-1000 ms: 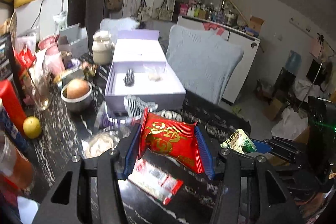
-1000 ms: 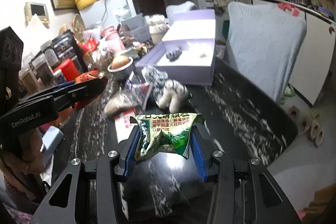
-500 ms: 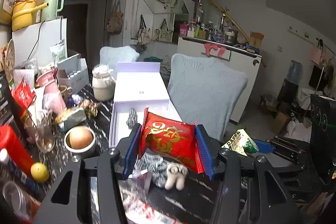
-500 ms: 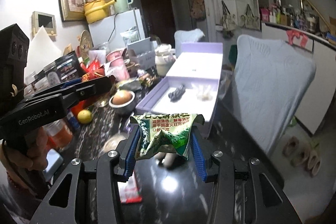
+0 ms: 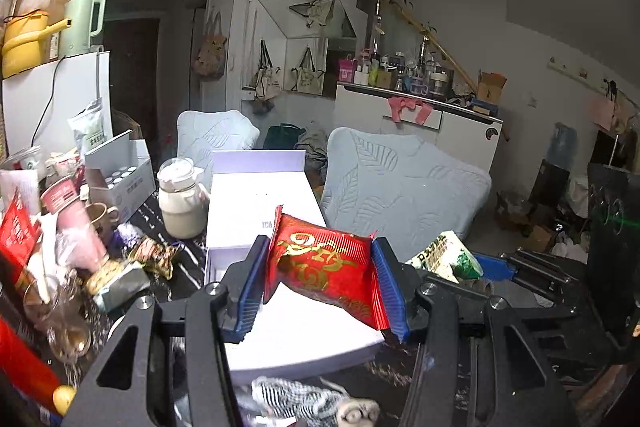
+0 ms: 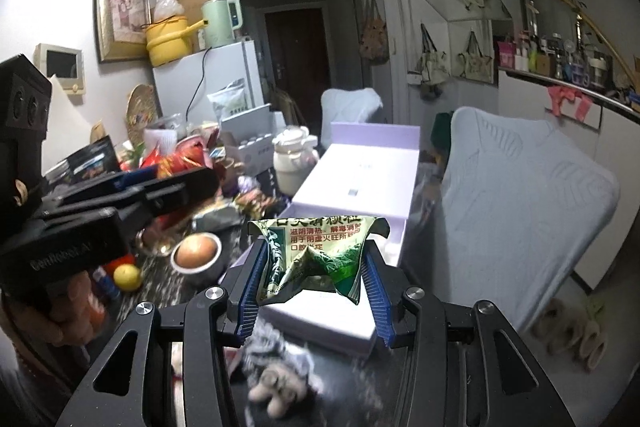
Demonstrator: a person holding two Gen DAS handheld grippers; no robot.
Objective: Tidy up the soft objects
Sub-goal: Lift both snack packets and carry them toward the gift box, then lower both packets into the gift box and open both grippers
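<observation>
Dark marbled table (image 5: 188, 259) — lavender box (image 5: 260, 199), jar (image 5: 180, 203).

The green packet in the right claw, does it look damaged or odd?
Crumpled, not visibly torn. The green packet is squeezed between the right claw pads, so its middle folds inward and its top edge flares out. The red packet in the left claw sits tilted but smoother.

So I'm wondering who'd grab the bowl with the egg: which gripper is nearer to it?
Left, I'd judge. The left gripper holding the red packet hangs just above and left of the bowl; the right gripper, clamping the green packet, sits farther right.
</observation>
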